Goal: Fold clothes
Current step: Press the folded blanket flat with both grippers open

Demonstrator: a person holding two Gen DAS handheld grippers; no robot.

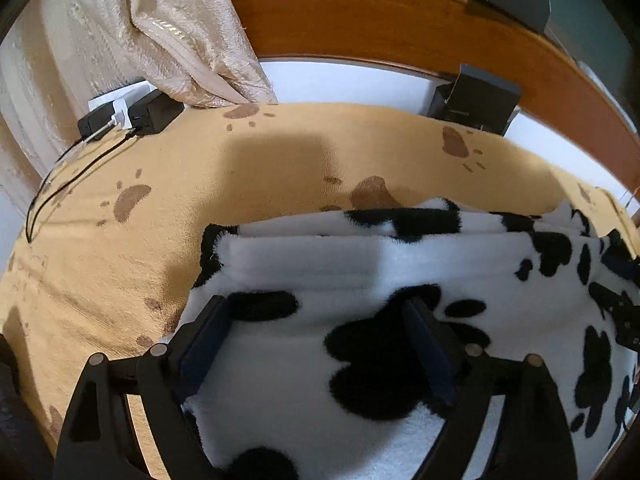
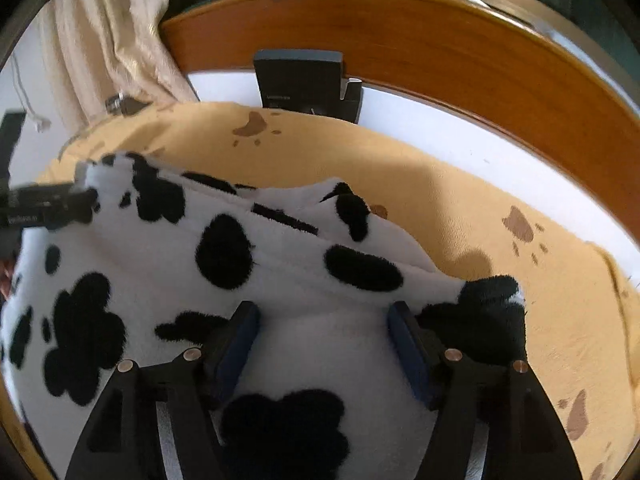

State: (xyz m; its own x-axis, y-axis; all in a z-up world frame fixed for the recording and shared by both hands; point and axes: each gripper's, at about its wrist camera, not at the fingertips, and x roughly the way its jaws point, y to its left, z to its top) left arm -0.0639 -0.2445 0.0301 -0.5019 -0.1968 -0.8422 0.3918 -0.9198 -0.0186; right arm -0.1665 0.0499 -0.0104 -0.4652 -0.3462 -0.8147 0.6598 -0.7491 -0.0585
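Observation:
A white fleece garment with black cow patches (image 1: 360, 264) lies folded in layers on a tan bedspread printed with brown paw marks (image 1: 240, 160). My left gripper (image 1: 316, 312) hangs over the garment's left end, jaws wide apart, with the fabric lying flat under and between the pads and nothing pinched. My right gripper (image 2: 324, 312) stands open over the garment (image 2: 280, 264) near its right corner, where a black patch (image 2: 488, 292) meets the bedspread (image 2: 500, 200). The pads do not press on the cloth. The other gripper shows as a dark shape at the left edge (image 2: 44, 204).
A wooden headboard (image 1: 400, 28) curves along the back, with a black box (image 1: 476, 100) leaning against it. A black charger and white plug (image 1: 132, 114) with cables sit at the far left corner. A beige curtain (image 1: 160, 32) hangs down onto the bed.

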